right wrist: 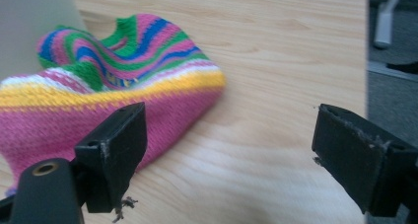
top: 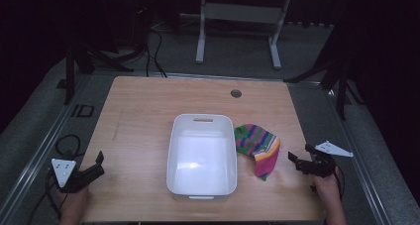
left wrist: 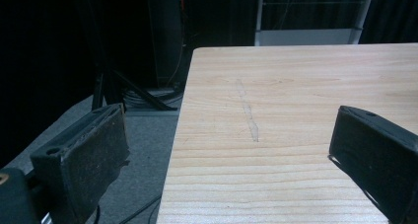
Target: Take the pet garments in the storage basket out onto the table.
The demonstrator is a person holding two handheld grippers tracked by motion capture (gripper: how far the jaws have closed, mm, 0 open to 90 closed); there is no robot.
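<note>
A knitted cloth with pink, yellow, green and blue stripes (top: 257, 144) lies crumpled on the wooden table (top: 143, 111), against the right side of a white plastic tub (top: 176, 140). The tub looks empty. My right gripper (top: 301, 156) hovers just right of the cloth, open, with nothing between its jaws. In the right gripper view the cloth (right wrist: 113, 76) lies ahead and to the left, and the left jaw overlaps its pink edge. My left gripper (top: 99, 164) is open at the table's front left corner. In the left gripper view bare wood (left wrist: 296, 115) lies between its jaws.
A small round cable hole (top: 236, 93) sits near the table's far edge. Beyond the table stand a white desk frame (top: 237, 17) and black stands with cables on grey floor (top: 158, 56). The table's left edge (left wrist: 178, 130) runs past my left gripper.
</note>
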